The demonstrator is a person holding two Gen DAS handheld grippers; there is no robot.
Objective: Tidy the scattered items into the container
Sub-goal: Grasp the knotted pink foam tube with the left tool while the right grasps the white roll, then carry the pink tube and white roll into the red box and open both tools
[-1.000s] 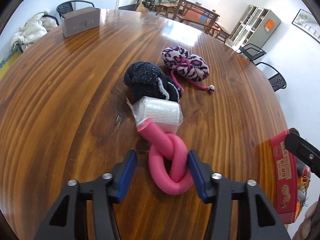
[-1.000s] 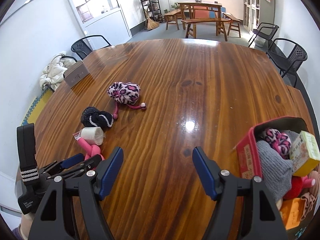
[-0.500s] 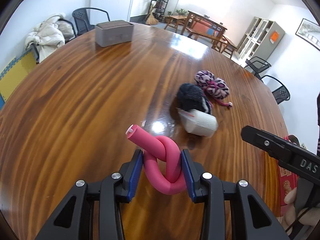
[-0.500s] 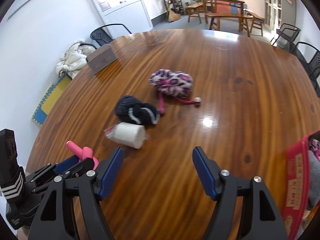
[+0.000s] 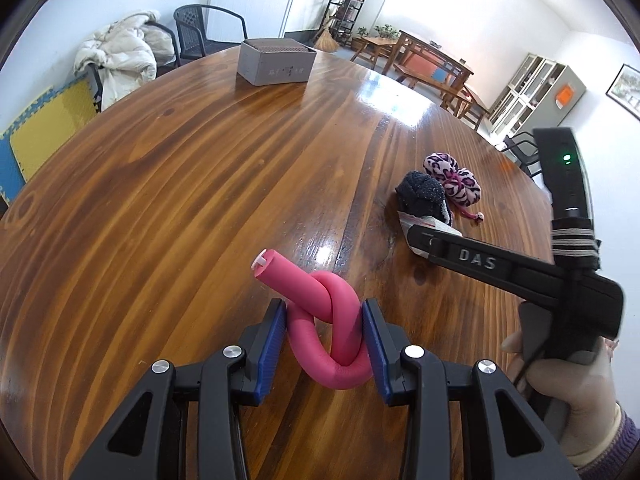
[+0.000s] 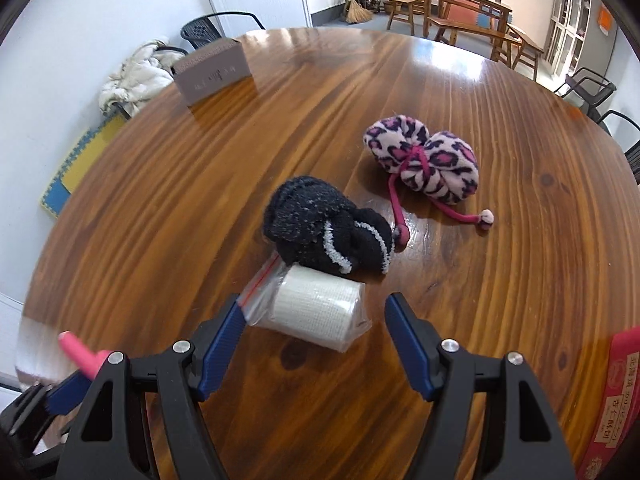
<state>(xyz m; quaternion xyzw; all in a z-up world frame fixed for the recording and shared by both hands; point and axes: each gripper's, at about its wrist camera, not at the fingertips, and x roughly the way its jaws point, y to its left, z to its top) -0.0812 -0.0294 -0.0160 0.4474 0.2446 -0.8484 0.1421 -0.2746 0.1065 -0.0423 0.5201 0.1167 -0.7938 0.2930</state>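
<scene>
We've got the pink foam knot (image 5: pixel 332 332) clamped in left gripper (image 5: pixel 325 344) jaws. Right gripper (image 6: pixel 314 344), jaws wide, straddles the bagged gauze roll (image 6: pixel 316 314) mid-desk. Next: prob. close on it.

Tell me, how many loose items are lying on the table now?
3: the bagged white roll between the open right tongs, the black sock bundle touching it behind, the leopard pouch farther right. Others may lie outside view.

red container (image 6: pixel 614 400) cropped by frame edge, bagged gauze roll (image 5: pixel 416 222) mostly hidden
</scene>
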